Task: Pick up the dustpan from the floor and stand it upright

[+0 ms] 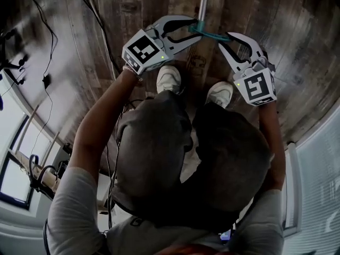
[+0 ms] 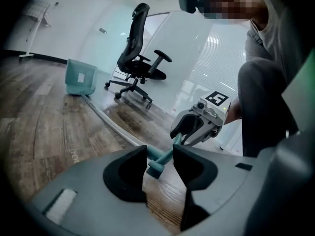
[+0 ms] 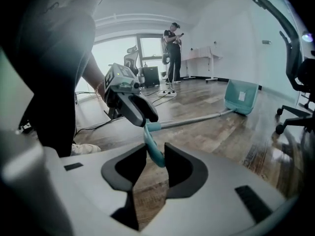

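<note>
The dustpan's teal pan (image 2: 81,77) rests far off on the wooden floor, joined by a long metal pole (image 2: 108,122) to a teal loop handle (image 1: 210,33). In the head view my left gripper (image 1: 195,26) and right gripper (image 1: 226,39) meet at this handle from either side, above the person's shoes. In the left gripper view the handle's end (image 2: 158,162) sits clamped between the jaws of my left gripper (image 2: 160,156). My right gripper (image 3: 155,156) is shut on the handle's loop (image 3: 153,149). The pan (image 3: 241,97) and pole (image 3: 192,121) lie beyond.
A black office chair (image 2: 138,58) stands behind the pan near a glass wall. A person (image 3: 172,53) stands by a desk (image 3: 202,53) at the back. Cables (image 1: 48,78) trail over the floor at the left. The wearer's shoes (image 1: 169,78) are just under the grippers.
</note>
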